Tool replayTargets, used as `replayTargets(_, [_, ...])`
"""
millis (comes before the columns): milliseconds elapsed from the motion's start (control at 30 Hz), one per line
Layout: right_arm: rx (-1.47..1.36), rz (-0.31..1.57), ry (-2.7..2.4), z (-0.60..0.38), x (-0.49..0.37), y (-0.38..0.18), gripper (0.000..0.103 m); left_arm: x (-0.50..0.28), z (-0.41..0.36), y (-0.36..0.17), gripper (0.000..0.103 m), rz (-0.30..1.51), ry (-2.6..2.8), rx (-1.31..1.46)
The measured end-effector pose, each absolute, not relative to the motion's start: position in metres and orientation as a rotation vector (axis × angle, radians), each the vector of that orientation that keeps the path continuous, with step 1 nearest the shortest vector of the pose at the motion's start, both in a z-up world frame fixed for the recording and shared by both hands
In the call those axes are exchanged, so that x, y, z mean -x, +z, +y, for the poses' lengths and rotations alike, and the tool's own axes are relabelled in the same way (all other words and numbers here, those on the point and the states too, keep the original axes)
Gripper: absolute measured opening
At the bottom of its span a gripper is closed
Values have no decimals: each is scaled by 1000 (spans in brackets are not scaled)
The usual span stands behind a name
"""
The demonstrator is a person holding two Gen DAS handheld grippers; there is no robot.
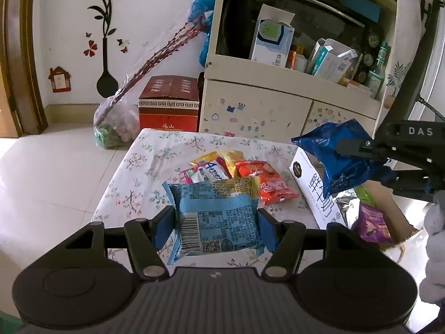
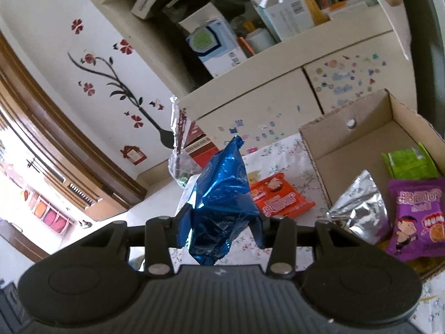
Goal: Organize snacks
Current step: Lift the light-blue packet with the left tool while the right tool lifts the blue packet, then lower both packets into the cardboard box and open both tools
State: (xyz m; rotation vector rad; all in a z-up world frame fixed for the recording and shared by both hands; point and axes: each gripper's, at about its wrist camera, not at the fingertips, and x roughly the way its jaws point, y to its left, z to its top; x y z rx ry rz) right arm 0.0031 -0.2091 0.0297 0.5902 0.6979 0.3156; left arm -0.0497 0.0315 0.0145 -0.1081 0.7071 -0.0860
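The cardboard box (image 2: 358, 136) sits open at the right end of the bench (image 1: 133, 172), and it holds three packets near its front wall — a purple snack packet (image 2: 417, 217), a silver foil pouch (image 2: 361, 214) just beside it, and a green packet (image 2: 408, 161) behind them; the far half of the box floor is bare. The bench wears a white cloth printed with small flowers, and loose on it near the middle lie an orange-red snack packet (image 1: 269, 183), a yellow packet (image 1: 233, 158) and a white packet with blue lettering (image 1: 208, 169), overlapping one another. Beyond the bench stands a cream cabinet (image 1: 256, 105) with stickers on its doors and opened cartons on its shelf; to its left a red gift box (image 1: 169, 103) rests on the pale tiled floor, with a clear bag of twigs (image 1: 116, 122) leaning beside it against a white wall bearing a flower decal. The left claw (image 1: 217, 222) is raised over the near edge of the bench, its pads pinching a light-blue snack packet (image 1: 217, 217) by both sides, barcode side facing up. The right claw (image 2: 222, 222) — held above the box's left edge — is pressed together on a crumpled dark-blue foil packet (image 2: 219, 194), which stands up between its fingers.
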Motion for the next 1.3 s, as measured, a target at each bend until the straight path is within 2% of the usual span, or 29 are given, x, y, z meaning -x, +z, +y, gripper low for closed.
replayTargets(633, [-618,540,118,-288,27,60,44,46,-36,58,68,598,-255,91])
replayTargets(1167, [-770,544,2,-341,21,54,44,-13,-144,29,69,694,-462,65])
replayTargets(1300, [-785,557,-30,-343,17,49,47,-22,-158,19,78,722,-481,74])
